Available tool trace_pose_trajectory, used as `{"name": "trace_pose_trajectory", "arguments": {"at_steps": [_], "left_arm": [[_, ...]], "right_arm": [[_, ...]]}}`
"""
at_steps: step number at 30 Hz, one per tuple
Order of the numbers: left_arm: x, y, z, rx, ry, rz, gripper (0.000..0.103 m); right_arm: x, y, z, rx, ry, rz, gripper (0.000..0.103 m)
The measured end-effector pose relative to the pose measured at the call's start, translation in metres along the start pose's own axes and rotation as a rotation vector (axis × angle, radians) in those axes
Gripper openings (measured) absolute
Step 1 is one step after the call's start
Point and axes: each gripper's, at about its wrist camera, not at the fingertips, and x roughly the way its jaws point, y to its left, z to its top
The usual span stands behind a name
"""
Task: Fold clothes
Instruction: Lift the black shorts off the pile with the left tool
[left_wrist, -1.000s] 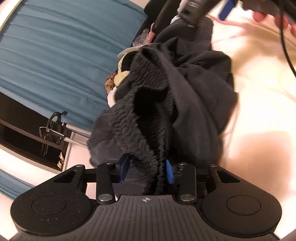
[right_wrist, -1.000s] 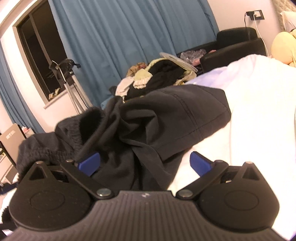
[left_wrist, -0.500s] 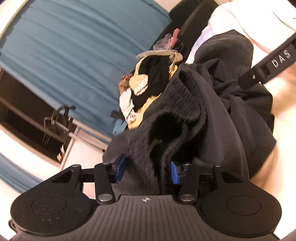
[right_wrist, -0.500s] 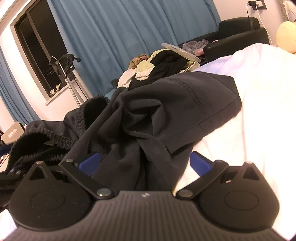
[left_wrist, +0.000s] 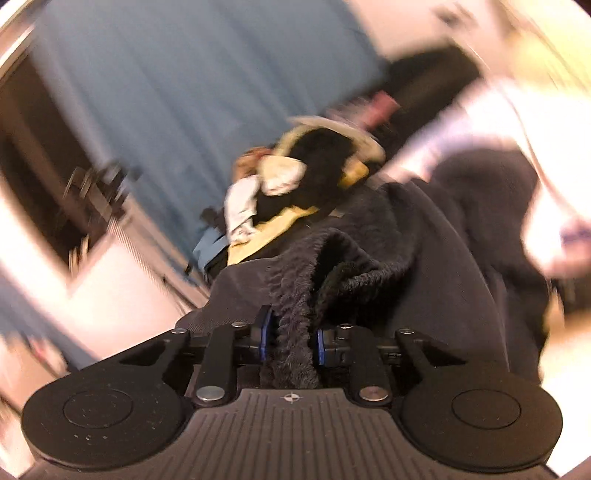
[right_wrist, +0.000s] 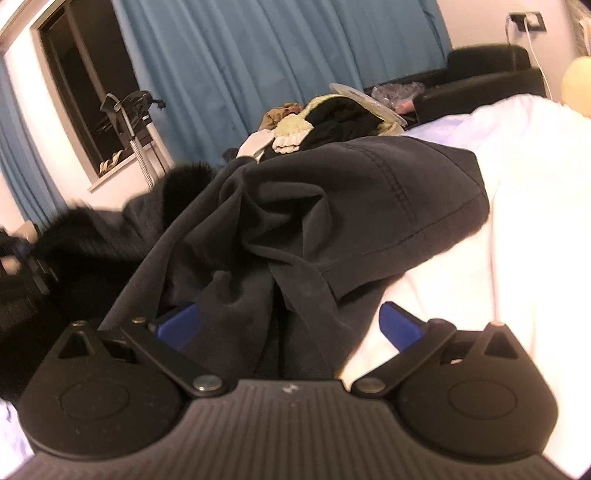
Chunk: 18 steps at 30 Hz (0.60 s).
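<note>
A dark grey garment (right_wrist: 332, 206) with a stitched hem lies crumpled on the white bed sheet (right_wrist: 524, 206). In the blurred left wrist view its ribbed elastic waistband (left_wrist: 295, 314) runs up between the blue pads (left_wrist: 263, 332) of my left gripper (left_wrist: 291, 338). The jaws are closing, and the band fills the gap between the pads. My right gripper (right_wrist: 290, 323) is open wide and low over the garment. Loose dark cloth lies between its blue fingers (right_wrist: 400, 326) without being pinched. My left gripper shows as a dark blur at the left edge of the right wrist view.
A pile of mixed clothes (right_wrist: 325, 125) sits beyond the garment at the bed's far end. Behind it hang blue curtains (right_wrist: 258, 55). A black sofa (right_wrist: 487, 77) stands at the back right, and a window with a metal stand (right_wrist: 129, 107) at the left.
My left gripper has risen and rolled with the waistband between its pads, and its jaws now stand narrower on it. The garment's waistband end is lifted. My right gripper stays open.
</note>
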Motion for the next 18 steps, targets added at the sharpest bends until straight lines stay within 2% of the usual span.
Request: {"name": "trace_pose_trajectory", "arguments": {"at_steps": [3,8,14,16,18], "left_arm": [[-0.006,0.061,0.002,-0.254,-0.013,0.000,0.024],[0.004,0.189,-0.028,-0.711,0.023,0.088,0.023],[0.056,0.298,-0.130,-1.047,0.197,0.200,0.023],[0.074,0.315,-0.171,-1.093,0.266,0.177,0.025],[0.077,0.324,-0.200,-1.137,0.270,0.206,0.027]], "right_arm": [[-0.003,0.006,-0.003,-0.054,-0.032,-0.011,0.103],[-0.001,0.015,-0.004,-0.096,-0.059,-0.016,0.103],[0.010,0.028,-0.008,-0.159,-0.069,-0.005,0.103],[0.017,0.029,-0.007,-0.147,-0.066,0.005,0.103],[0.024,0.029,-0.008,-0.138,-0.060,0.003,0.103]]}}
